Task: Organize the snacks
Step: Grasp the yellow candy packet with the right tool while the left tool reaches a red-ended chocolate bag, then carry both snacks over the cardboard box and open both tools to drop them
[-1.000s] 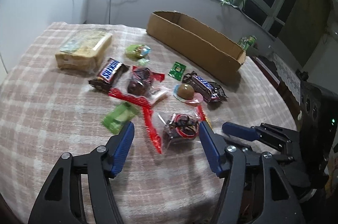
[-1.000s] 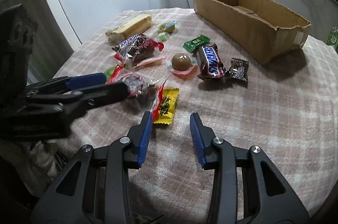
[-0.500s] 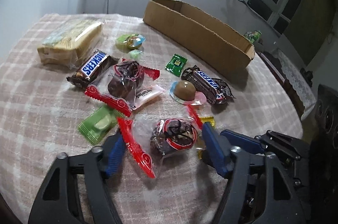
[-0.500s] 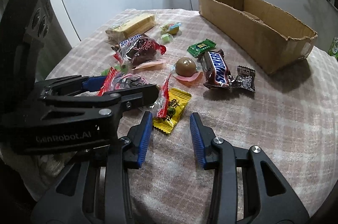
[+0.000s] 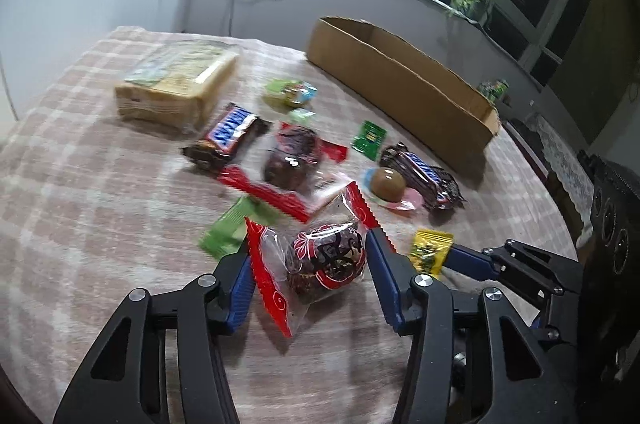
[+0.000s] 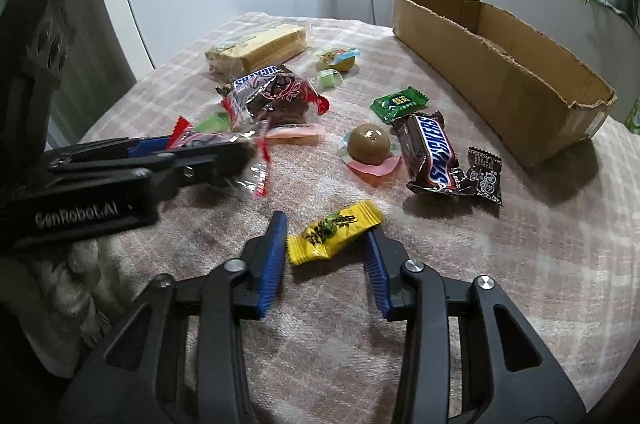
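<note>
A clear packet with red edges and a dark cake (image 5: pixel 326 264) sits between the blue pads of my left gripper (image 5: pixel 310 248). The jaws are closing and both pads press on its crumpled wrapper. In the right wrist view that gripper (image 6: pixel 224 153) reaches in from the left with the blurred packet (image 6: pixel 256 163). A yellow candy (image 6: pixel 334 232) lies on the cloth between the pads of my right gripper (image 6: pixel 326 230). Its jaws are closing, with the pads at the candy's ends but not squeezing it. An open cardboard box (image 6: pixel 504 71) stands at the back right.
Spread over the checked tablecloth (image 5: pixel 92 224) are a cracker pack (image 5: pixel 176 87), two Snickers bars (image 5: pixel 228 137) (image 6: pixel 432 153), a second cake packet (image 5: pixel 292 159), a brown jelly cup (image 6: pixel 370 143), green candies (image 6: pixel 398 103) and a dark small packet (image 6: pixel 486 175).
My left gripper moved forward around the cake packet and narrowed onto it, crumpling the wrapper. My right gripper advanced until the yellow candy lay between its pads.
</note>
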Demonstrator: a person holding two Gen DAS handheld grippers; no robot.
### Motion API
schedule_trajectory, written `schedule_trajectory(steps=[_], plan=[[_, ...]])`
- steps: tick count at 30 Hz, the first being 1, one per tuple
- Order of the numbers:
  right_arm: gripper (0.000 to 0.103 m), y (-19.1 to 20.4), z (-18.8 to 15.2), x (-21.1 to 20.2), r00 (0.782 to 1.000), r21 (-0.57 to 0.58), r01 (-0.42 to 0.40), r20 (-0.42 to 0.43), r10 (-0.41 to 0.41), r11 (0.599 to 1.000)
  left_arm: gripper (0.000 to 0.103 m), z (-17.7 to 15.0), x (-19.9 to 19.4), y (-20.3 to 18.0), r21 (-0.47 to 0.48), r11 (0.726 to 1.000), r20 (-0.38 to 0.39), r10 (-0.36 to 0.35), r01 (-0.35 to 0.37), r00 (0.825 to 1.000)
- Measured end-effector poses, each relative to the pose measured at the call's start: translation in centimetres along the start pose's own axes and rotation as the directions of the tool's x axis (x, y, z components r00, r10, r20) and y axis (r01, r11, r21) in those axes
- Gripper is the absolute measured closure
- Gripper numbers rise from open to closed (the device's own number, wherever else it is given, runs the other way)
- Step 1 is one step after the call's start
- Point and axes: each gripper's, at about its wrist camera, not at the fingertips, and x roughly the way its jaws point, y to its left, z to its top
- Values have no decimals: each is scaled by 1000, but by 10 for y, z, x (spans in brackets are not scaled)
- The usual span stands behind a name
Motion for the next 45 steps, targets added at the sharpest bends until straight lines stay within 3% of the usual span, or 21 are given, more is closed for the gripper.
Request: schedule_trajectory(steps=[5, 6, 13, 25, 34, 45], plan=[[92, 2, 0, 0, 999, -25, 54, 2, -54, 998, 54, -1, -4, 11, -29, 1000, 10, 4, -3, 1000], [93, 1, 0, 0, 998, -15, 57, 3, -57, 998, 54, -1, -5, 11, -30, 1000, 13, 4, -4, 1000], [94, -18, 0, -8, 1000, 93, 4, 24, -6, 996, 56, -4, -9, 11, -42, 999, 26, -10, 11, 1000], [94, -40, 17, -49, 993, 116, -7, 115, -7, 993, 57, 12, -27, -3, -20, 999, 76, -49, 50, 996], [94, -91, 47, -68, 982, 146, 49, 172, -74, 988, 57, 50, -21, -37, 57, 995, 118, -88, 82, 989], [94, -161, 83, -55, 980, 222, 79, 162, -117, 972, 57, 113, 22, -86, 123, 983, 136, -154, 137, 979]])
